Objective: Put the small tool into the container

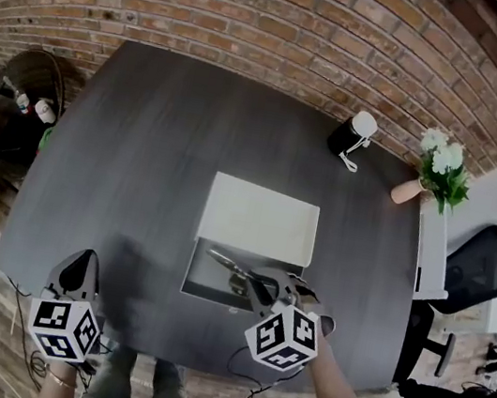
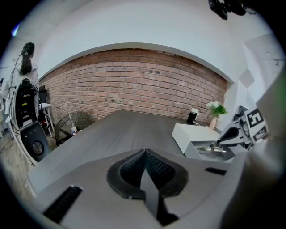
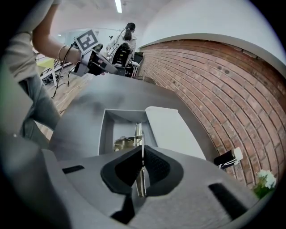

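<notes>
A grey open-topped container [image 1: 192,277] sits at the near middle of the dark table, half under a white lid [image 1: 259,219]. My right gripper [image 1: 253,287] hangs over it, shut on a slim metal tool [image 1: 223,259] that points out to the left above the container. In the right gripper view the tool [image 3: 139,132] runs from between the pads [image 3: 156,166] down toward the container's floor [image 3: 107,134], where a brassy metal piece [image 3: 119,143] lies. My left gripper [image 1: 76,274] is at the table's near left edge, shut [image 2: 144,173] and empty.
A black cylinder with a white top [image 1: 351,133] and a potted plant [image 1: 440,170] stand at the far right of the table [image 1: 142,155]. A wicker chair [image 1: 20,101] is off to the left and an office chair [image 1: 495,261] off to the right. A brick wall runs behind.
</notes>
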Available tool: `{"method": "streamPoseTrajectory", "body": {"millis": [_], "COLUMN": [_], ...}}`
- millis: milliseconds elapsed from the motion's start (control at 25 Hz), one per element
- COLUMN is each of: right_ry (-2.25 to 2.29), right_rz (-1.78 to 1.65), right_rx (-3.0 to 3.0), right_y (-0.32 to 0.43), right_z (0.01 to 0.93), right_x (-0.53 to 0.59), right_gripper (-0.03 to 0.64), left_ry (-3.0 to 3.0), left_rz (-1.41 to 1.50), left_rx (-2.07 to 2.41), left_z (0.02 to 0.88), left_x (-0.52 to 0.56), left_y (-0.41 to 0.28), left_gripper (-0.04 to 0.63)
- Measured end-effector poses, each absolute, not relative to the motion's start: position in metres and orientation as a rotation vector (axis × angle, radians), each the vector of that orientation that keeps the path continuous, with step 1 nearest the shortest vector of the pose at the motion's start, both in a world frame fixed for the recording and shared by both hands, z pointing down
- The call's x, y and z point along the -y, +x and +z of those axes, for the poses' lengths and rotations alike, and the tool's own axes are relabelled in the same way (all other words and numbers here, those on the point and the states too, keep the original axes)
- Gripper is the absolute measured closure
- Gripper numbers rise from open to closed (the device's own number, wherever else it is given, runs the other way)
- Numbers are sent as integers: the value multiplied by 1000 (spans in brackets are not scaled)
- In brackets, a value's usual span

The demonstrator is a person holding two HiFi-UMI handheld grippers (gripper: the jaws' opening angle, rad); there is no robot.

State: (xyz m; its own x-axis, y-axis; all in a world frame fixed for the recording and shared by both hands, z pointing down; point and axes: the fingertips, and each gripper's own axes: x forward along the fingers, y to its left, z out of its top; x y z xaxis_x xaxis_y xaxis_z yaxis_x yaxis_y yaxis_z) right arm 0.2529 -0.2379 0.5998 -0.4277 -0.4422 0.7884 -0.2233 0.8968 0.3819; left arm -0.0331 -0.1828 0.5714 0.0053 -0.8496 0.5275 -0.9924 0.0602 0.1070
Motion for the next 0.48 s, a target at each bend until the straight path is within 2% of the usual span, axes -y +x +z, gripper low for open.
{"method": "streamPoseTrajectory", "body": {"millis": [480], "right_ry": [476], "right_rz": [-364], "right_rx": [1984], "right_y": [254], "right_z": [614], "right_x": [251], "right_gripper": [607], "left_ry": [1823], "left_rz": [425], "left_rx": [1887], "left_z": [580], "left_x": [179], "left_y": [-30], "left_gripper": [597]}}
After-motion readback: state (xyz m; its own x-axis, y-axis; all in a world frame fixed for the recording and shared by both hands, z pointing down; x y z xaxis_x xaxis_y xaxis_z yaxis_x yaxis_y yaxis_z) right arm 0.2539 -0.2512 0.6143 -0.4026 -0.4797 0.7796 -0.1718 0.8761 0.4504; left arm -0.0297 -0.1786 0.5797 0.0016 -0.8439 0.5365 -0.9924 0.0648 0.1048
